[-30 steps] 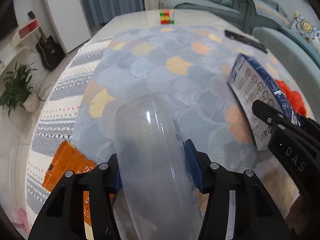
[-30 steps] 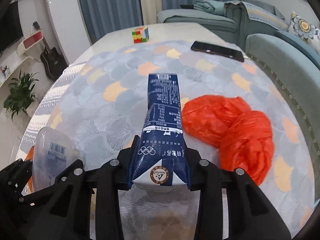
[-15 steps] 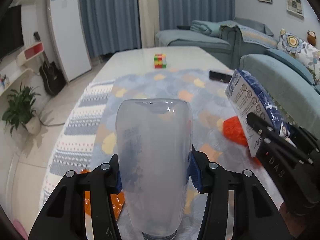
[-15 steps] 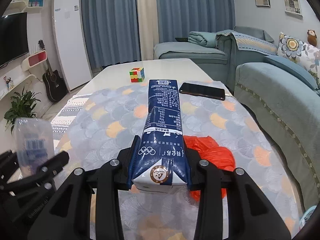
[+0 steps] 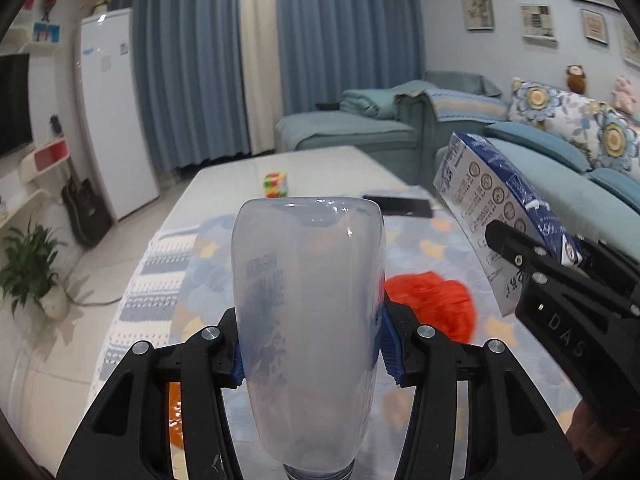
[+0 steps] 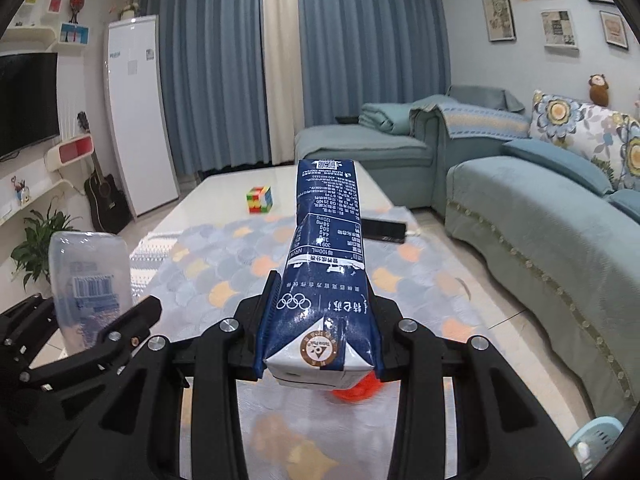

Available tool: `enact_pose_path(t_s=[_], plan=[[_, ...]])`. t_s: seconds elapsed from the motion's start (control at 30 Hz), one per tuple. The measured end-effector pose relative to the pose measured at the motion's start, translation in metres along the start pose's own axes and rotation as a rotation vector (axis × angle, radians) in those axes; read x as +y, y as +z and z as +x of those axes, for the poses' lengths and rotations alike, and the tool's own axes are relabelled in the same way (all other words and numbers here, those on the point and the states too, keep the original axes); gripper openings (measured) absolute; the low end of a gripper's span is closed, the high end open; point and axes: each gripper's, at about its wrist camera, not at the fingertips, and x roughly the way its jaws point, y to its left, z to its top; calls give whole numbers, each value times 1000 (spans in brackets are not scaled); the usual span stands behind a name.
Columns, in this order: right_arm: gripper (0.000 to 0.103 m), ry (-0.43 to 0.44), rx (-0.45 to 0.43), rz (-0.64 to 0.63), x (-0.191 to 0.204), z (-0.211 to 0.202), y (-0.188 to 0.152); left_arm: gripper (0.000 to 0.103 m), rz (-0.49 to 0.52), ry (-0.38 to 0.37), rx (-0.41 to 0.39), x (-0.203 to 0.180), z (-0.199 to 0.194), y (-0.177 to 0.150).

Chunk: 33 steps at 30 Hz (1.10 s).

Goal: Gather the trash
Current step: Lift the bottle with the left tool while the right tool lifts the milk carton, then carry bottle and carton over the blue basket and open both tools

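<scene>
Left wrist view: my left gripper [image 5: 310,350] clamps the clear plastic bottle [image 5: 308,316]. My right gripper [image 6: 318,340] clamps the blue carton [image 6: 326,276] above the table [image 6: 224,196].

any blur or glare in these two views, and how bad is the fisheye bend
Left wrist view: orange bag smeared by blur, small glints on the clear bottle, curtains bowed. Right wrist view: milk carton print sharp, table edges soft, fridge curved, corners vignetted black.

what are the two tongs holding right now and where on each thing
The left tongs clamp a clear plastic bottle around its body, neck end toward the camera. The right tongs clamp a dark blue milk carton by its sides near the folded end.
</scene>
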Motion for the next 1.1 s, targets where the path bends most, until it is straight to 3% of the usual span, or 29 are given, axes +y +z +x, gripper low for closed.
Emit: enact_pose_path(t_s=[0.2, 0.43, 0.57, 0.87, 1.1], plan=[[34, -43, -58, -43, -29, -52, 9, 48, 35, -83, -37, -38, -24, 2], [34, -131, -75, -110, -79, -111, -5, 48, 92, -189, -69, -94, -47, -2], [34, -185, -57, -68, -126, -144, -21, 48, 141, -302, -84, -137, -63, -10], [34, -359, 14, 117, -256, -246, -91, 48, 280, -627, -64, -255, -112, -52], [34, -418, 132, 237, -315, -280, -168, 48, 357, -732, 12, -328, -114, -106]])
